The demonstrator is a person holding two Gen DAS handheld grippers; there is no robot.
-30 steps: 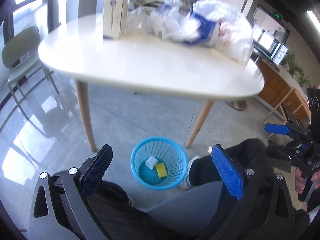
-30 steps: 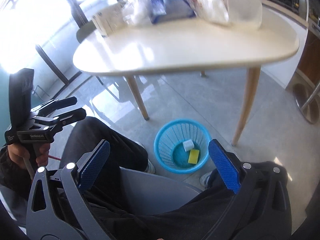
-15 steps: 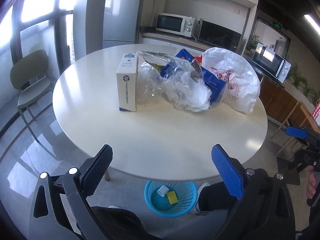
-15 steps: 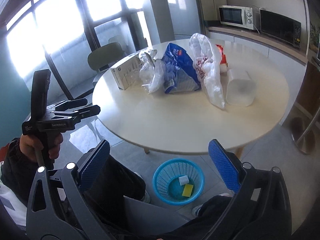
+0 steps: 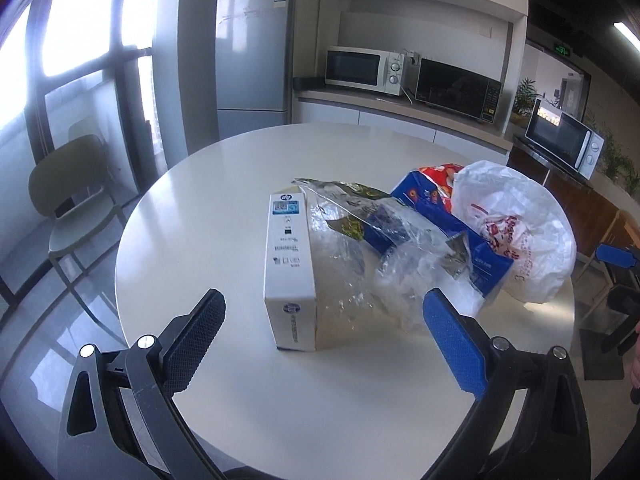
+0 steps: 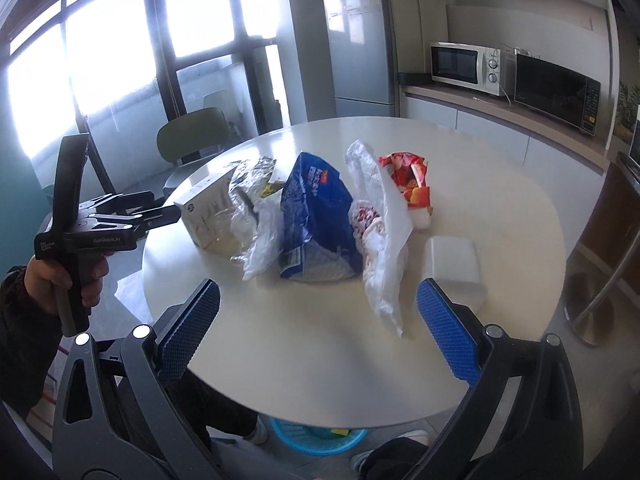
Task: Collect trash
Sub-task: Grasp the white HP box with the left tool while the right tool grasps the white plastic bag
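A heap of trash lies on the round white table (image 5: 224, 208): a white cardboard box (image 5: 289, 268), crumpled clear wrap (image 5: 400, 268), a blue bag (image 6: 318, 220), a white plastic bag (image 5: 516, 236), a red snack wrapper (image 6: 406, 178) and a white lidded tub (image 6: 454, 266). My left gripper (image 5: 324, 320) is open just short of the box, nothing between its fingers. My right gripper (image 6: 318, 306) is open above the table's near edge, facing the blue and white bags. A blue basket (image 6: 318, 440) peeks out under the table.
A green chair (image 5: 68, 196) stands left of the table by the windows. A fridge (image 5: 254, 56) and microwaves (image 5: 362, 68) line the back counter. In the right wrist view a hand (image 6: 64, 280) holds the left gripper's handle. The person's legs sit under the near edge.
Both grippers rose from looking under the table at the basket to above the tabletop, and moved closer to the trash heap. Both stayed open.
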